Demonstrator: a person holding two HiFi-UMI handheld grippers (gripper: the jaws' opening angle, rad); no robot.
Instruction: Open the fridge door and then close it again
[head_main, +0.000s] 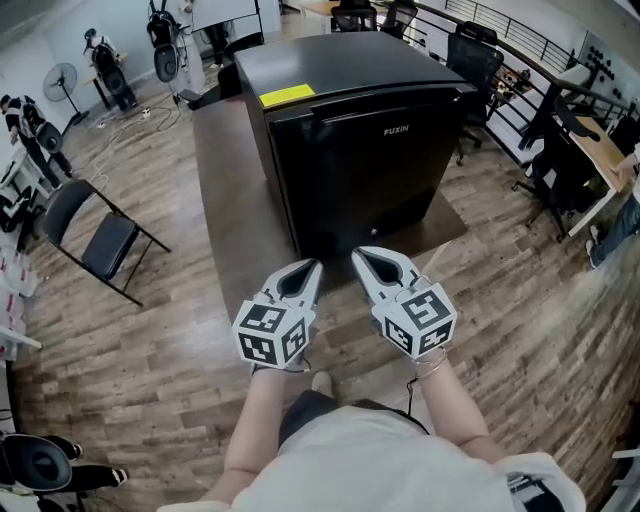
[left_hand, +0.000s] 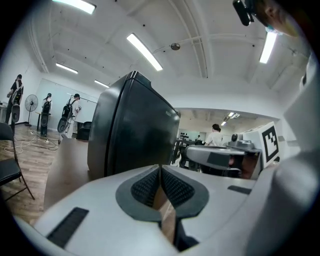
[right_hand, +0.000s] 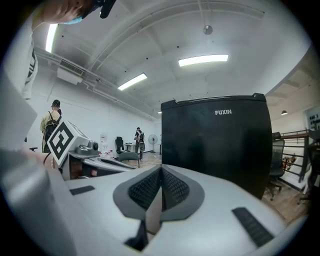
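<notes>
A small black fridge (head_main: 355, 140) marked FUXIN stands on a brown mat, door closed, a yellow label (head_main: 287, 96) on its top. My left gripper (head_main: 312, 264) and right gripper (head_main: 360, 255) hover side by side just in front of the door's lower edge, apart from it, both shut with nothing between the pads. In the left gripper view the fridge (left_hand: 132, 132) rises ahead beyond the left gripper (left_hand: 160, 167), with the right gripper's body off to the right. The right gripper view shows the fridge front (right_hand: 217, 140) beyond the shut right gripper (right_hand: 161, 169).
A black folding chair (head_main: 95, 235) stands left on the wooden floor. Office chairs and desks (head_main: 570, 150) crowd the right and back. People stand far back left (head_main: 110, 65) beside a floor fan (head_main: 60, 80). The brown mat (head_main: 235, 215) extends around the fridge.
</notes>
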